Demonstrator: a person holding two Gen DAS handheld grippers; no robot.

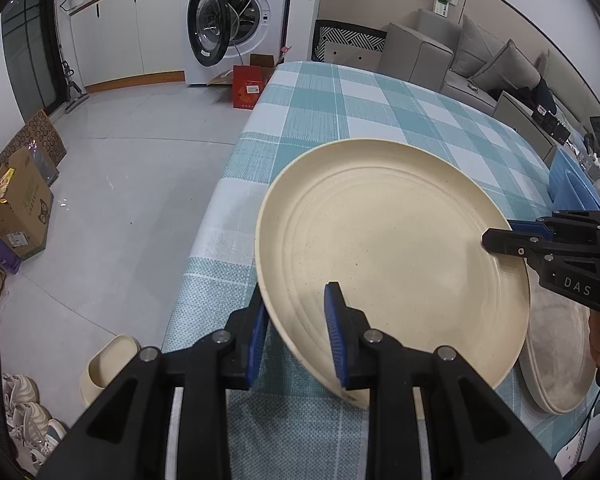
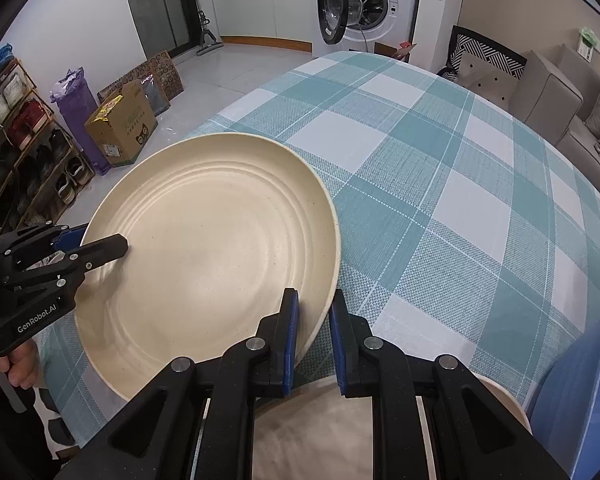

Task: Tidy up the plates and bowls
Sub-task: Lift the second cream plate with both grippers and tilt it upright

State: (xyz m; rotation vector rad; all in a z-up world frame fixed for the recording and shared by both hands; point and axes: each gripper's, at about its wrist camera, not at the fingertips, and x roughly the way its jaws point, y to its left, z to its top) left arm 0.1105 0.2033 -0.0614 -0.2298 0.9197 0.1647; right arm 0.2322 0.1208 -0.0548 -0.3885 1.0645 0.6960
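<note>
A cream plate [image 1: 392, 252] with ringed grooves is held above the checked table, gripped on two opposite rims. My left gripper [image 1: 296, 336] is shut on its near-left rim. My right gripper [image 2: 314, 336] is shut on its other rim; the plate also shows in the right wrist view [image 2: 208, 248]. The right gripper shows at the right of the left wrist view [image 1: 500, 236]. The left gripper shows at the left of the right wrist view [image 2: 100, 242]. A stack of cream plates [image 1: 560, 360] lies on the table under the right gripper, also seen in the right wrist view [image 2: 320, 432].
The teal checked tablecloth [image 2: 440, 184] covers the table. A blue dish rack [image 1: 572, 184] stands at the right edge, also in the right wrist view [image 2: 580, 392]. A cream bowl [image 1: 104, 368] sits below the table's left edge. Boxes, shoes, a washing machine and a sofa surround the table.
</note>
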